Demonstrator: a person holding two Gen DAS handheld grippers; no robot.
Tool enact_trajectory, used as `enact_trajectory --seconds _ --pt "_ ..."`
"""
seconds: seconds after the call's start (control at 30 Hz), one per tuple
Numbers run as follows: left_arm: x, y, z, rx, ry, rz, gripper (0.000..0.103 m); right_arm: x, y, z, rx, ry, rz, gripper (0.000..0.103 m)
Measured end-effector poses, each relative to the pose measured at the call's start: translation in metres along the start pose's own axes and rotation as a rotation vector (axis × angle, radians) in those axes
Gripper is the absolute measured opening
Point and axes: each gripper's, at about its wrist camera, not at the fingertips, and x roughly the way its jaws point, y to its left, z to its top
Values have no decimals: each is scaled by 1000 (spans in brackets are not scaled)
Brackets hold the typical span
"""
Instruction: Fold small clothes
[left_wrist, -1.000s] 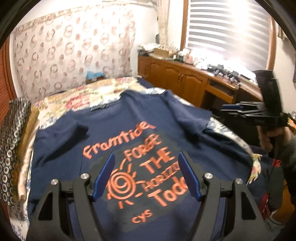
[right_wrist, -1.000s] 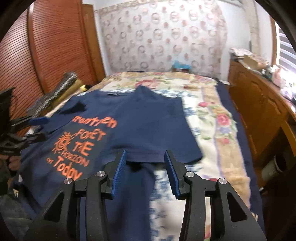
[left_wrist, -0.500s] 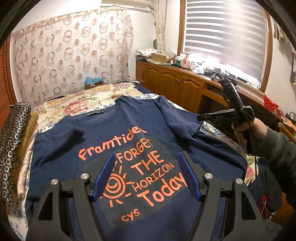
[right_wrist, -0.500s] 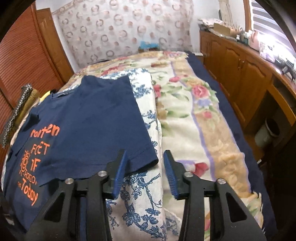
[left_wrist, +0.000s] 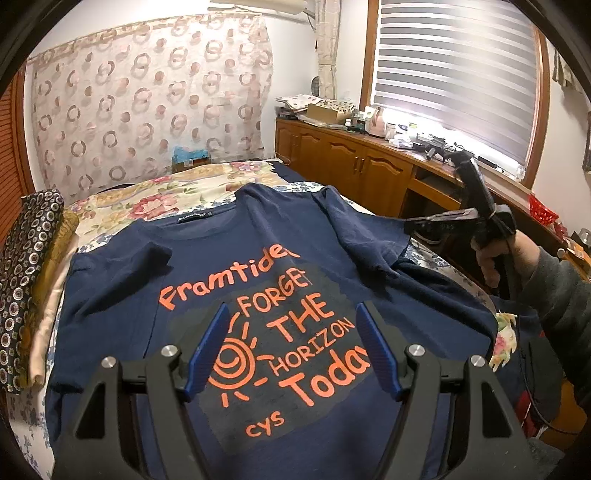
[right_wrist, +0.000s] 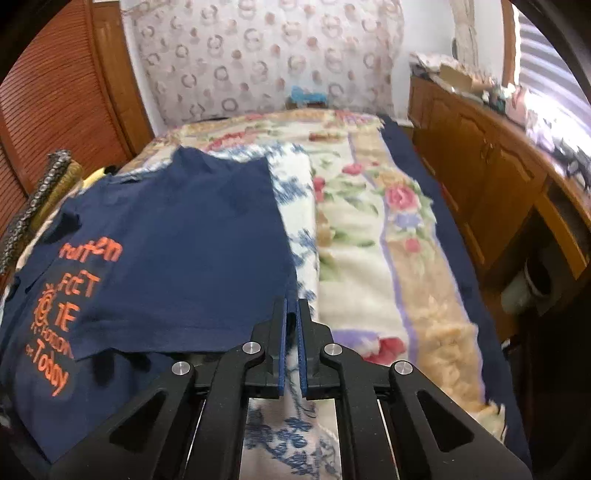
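T-shirt: a navy T-shirt with orange lettering lies face up across the middle of the left wrist view; in the right wrist view it fills the left half of the frame, with one side folded over so that part of the print is covered.
Left gripper: the left gripper sits at the bottom centre of its own view, above the print; its blue fingers stand wide apart with nothing between them.
Right gripper: the right gripper is at the bottom centre of its view, at the shirt's lower right edge; its fingers are drawn close with only a narrow gap, and dark cloth shows in the gap near the tips, though whether it is pinched cannot be told. In the left wrist view it appears at the right, held by a hand, beside the shirt's sleeve.
Bed: a floral blanket covers the bed under and right of the shirt.
Folded fabric: patterned folded fabric lies at the left edge, beside the shirt.
Cabinet: a wooden cabinet stands at the upper right, below a window blind.
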Motion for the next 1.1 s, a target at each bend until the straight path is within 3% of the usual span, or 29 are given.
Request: enact_trajectory --seconds 0.23,0.53,0.83,0.87,0.93,1.1 --pt "-4 9 -3 -23 -10 10 71 -18 42 30 -71 -69 100 1" --pt "-12 32 -10 -80 -25 33 71 -25 138 86 -217 -130 246 1" --pt "-15 49 -19 -124 -24 50 71 10 208 119 -249 -79 289 1" --pt "-15 50 -19 -126 -23 51 71 12 211 119 -251 -74 273 4" --pt "-15 52 -21 -126 -20 57 71 13 210 118 -247 -69 252 23" --pt "-15 58 -23 -132 -13 71 71 6 188 99 -239 -70 209 27"
